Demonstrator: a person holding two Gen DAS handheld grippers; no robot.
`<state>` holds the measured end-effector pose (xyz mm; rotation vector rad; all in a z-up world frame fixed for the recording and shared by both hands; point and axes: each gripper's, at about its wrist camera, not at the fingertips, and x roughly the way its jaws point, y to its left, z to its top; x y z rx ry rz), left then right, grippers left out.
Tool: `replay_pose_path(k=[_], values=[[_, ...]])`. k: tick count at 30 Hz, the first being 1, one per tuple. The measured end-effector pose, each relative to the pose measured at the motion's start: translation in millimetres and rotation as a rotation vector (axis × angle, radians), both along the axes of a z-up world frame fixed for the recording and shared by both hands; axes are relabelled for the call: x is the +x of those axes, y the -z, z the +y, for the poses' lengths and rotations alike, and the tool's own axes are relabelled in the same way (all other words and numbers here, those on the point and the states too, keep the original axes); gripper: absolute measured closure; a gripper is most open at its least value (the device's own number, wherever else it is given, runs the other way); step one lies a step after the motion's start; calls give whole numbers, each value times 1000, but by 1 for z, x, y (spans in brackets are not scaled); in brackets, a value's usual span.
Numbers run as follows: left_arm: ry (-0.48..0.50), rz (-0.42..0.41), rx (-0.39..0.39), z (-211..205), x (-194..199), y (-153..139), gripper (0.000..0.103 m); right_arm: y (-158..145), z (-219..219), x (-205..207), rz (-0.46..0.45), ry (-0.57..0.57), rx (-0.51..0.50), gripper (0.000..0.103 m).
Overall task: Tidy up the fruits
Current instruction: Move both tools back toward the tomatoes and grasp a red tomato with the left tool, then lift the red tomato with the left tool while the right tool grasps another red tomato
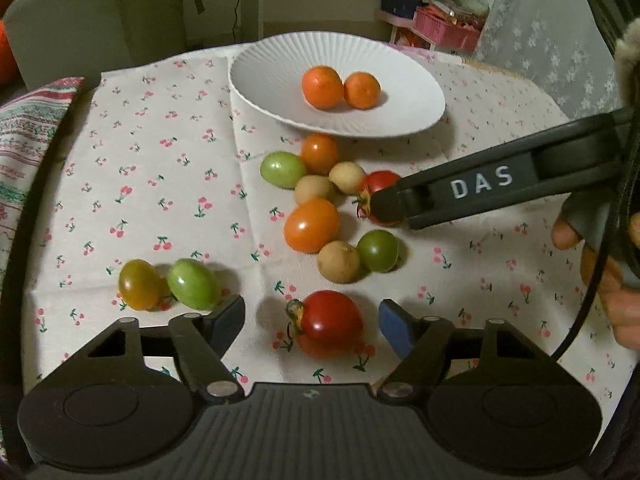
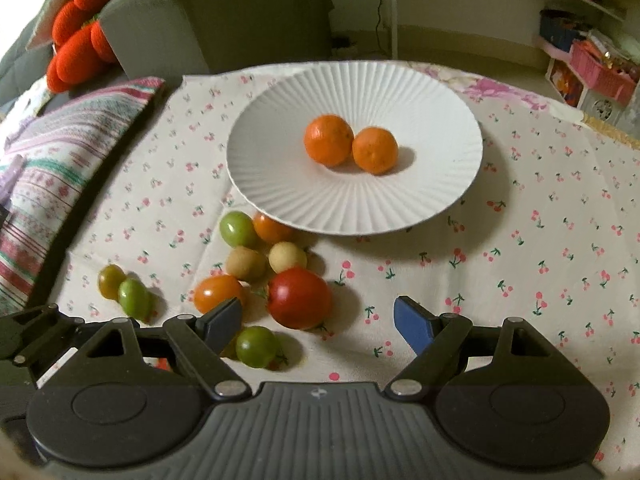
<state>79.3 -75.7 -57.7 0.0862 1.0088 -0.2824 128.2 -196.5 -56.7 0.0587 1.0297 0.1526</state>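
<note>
Your left gripper (image 1: 312, 322) has its jaws open, with a red tomato (image 1: 328, 322) lying on the cloth between them; the pads do not press on it, and gaps show on both sides. Just outside the left-hand jaw lie a green tomato (image 1: 194, 284) and an olive-yellow one (image 1: 138, 285), touching each other. Ahead of these jaws sits a loose cluster: an orange tomato (image 1: 311, 226), a pale brown round fruit (image 1: 339, 262) and a dark green tomato (image 1: 378, 251) beside it.

Your right gripper (image 2: 318, 322) also stands with its jaws open. A second red tomato (image 2: 299, 298) rests between them, nearer the left-hand pad (from the left wrist view one finger (image 1: 388, 206) of this gripper appears right at that tomato's side, though contact cannot be told). A green tomato (image 2: 257, 347) lies just below and inside the left-hand pad, and an orange one sits just behind that pad.

Beyond both pairs of jaws stands the white ribbed plate (image 2: 280, 184) on the cherry-print cloth (image 2: 520, 280) covering the bench, holding two small oranges (image 2: 329, 140) that touch each other. One orange tomato is tucked partly under the plate's near rim.
</note>
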Motion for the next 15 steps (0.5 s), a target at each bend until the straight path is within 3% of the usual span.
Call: replay_pose_path(k=[8,10,15], values=[[3,1,24,-5,1,7,62,7,5,5,-11,-2,3,24],[7,-1,24,-6,1,7,67,9,6,7,-10,-1,-5,28],[-1,3,16,-5,2,7,70,14,7,10,6,-8,11,43]])
